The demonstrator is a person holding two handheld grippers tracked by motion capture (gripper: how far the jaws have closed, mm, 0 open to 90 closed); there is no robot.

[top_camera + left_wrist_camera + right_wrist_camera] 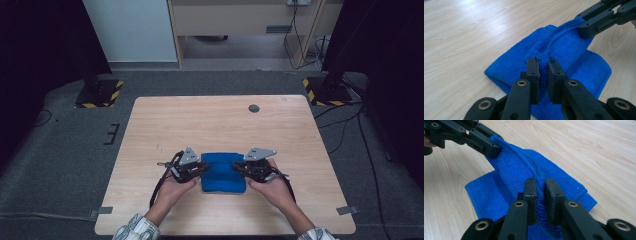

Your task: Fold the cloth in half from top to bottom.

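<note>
A blue cloth lies folded on the wooden table, near its front edge. My left gripper is shut on the cloth's left edge, and the left gripper view shows the blue cloth pinched between the jaws of the left gripper. My right gripper is shut on the cloth's right edge; in the right gripper view the blue cloth bunches between the jaws of the right gripper. A raised fold of cloth runs between the two grippers. Each gripper view shows the other gripper at the fold's far end.
A small dark round disc sits near the table's far edge. Two stand bases with yellow-black tape flank the table's far corners. Cables run over the grey floor at the right.
</note>
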